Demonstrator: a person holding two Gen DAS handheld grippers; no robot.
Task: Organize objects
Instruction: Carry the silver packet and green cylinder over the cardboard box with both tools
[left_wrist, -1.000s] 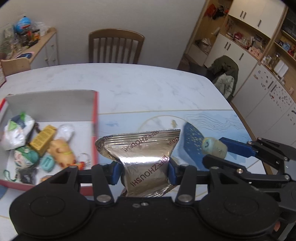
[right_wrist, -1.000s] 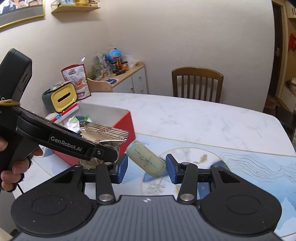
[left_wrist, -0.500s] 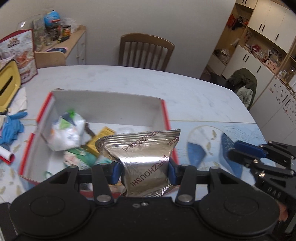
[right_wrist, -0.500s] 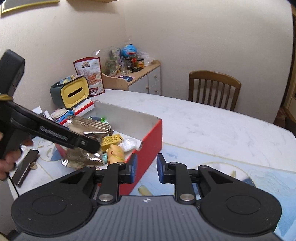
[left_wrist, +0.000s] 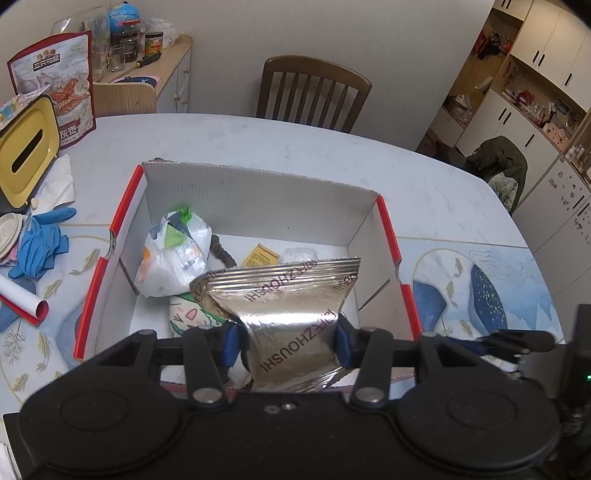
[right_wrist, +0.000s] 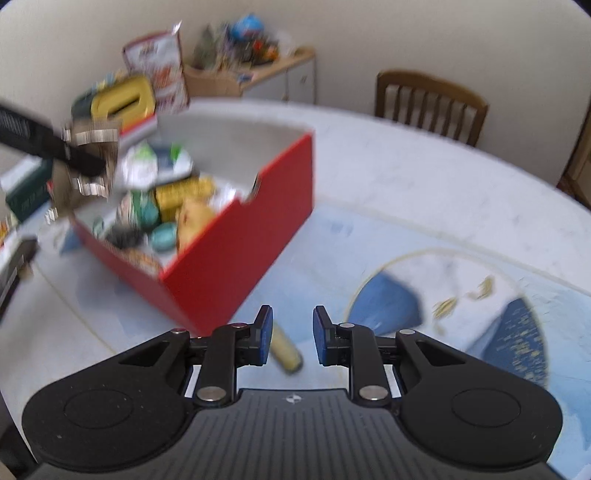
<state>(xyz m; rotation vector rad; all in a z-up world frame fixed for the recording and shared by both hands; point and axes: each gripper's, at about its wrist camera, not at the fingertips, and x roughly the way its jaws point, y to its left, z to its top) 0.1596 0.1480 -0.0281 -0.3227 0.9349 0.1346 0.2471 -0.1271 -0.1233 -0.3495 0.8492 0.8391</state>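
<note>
My left gripper (left_wrist: 284, 341) is shut on a silver foil packet (left_wrist: 284, 306) and holds it over the near side of the red and white cardboard box (left_wrist: 258, 195). The box holds a white plastic bag (left_wrist: 173, 254), a yellow carton (left_wrist: 260, 254) and other small items. In the blurred right wrist view the box (right_wrist: 236, 236) is left of centre and the left gripper with the packet (right_wrist: 92, 158) is at its far left. My right gripper (right_wrist: 291, 338) is empty, its jaws a small gap apart. A pale green oblong object (right_wrist: 284, 350) lies on the table below it.
A yellow-lidded container (left_wrist: 22, 155), a snack bag (left_wrist: 59, 85), blue gloves (left_wrist: 40, 243) and a rolled paper (left_wrist: 22, 295) lie left of the box. A wooden chair (left_wrist: 314, 92) stands behind the table. A blue patterned mat (right_wrist: 461, 295) covers the table's right part.
My left gripper carried the foil packet leftward to above the box. My right gripper let go of the pale green object, which now lies on the table, and narrowed its jaws.
</note>
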